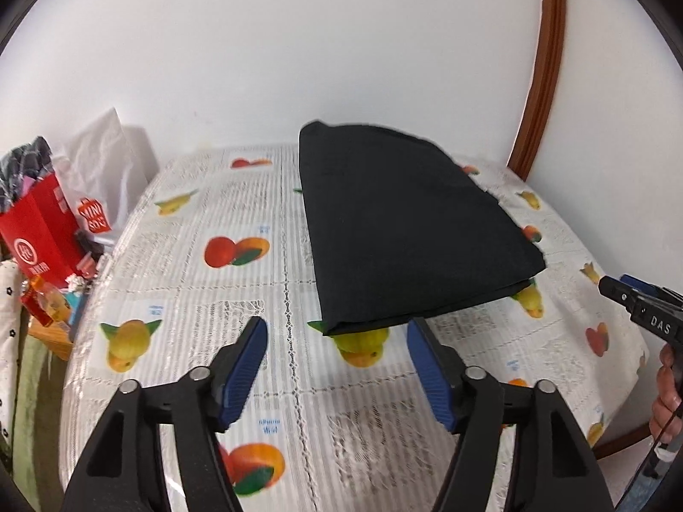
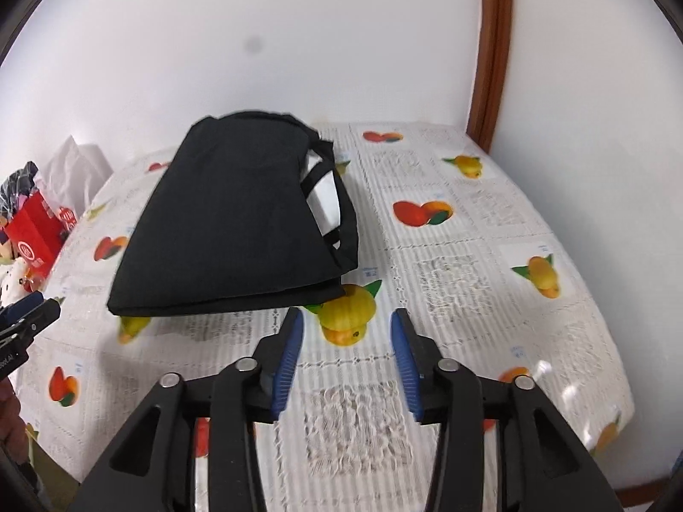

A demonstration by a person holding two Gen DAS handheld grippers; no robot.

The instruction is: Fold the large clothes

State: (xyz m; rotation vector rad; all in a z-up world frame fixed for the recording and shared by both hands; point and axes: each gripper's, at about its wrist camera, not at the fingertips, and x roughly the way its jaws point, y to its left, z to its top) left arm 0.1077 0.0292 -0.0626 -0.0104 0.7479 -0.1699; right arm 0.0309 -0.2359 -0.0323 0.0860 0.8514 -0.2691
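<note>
Garment (image 1: 410,222): black, folded into a flat stack of layers, lying on the table (image 1: 179,281) toward its far edge by the wall.
Left gripper (image 1: 337,333): jaws apart, nothing between them, blue pads clear of the cloth.
Right gripper (image 2: 346,320): jaws apart to a lesser width, likewise empty.
Lie from jaws: ahead of both; near folded edge just beyond the fingertips, left near corner closest to the left gripper, right near corner to the right.
Long axis: runs away from the jaws toward the wall.
Nearer hand: about equal, one at each near corner.
Table cover: lace under clear plastic, fruit prints.
Beyond left edge: red paper bags (image 1: 40,230).
Judgement: fold looks complete or near it.
</note>
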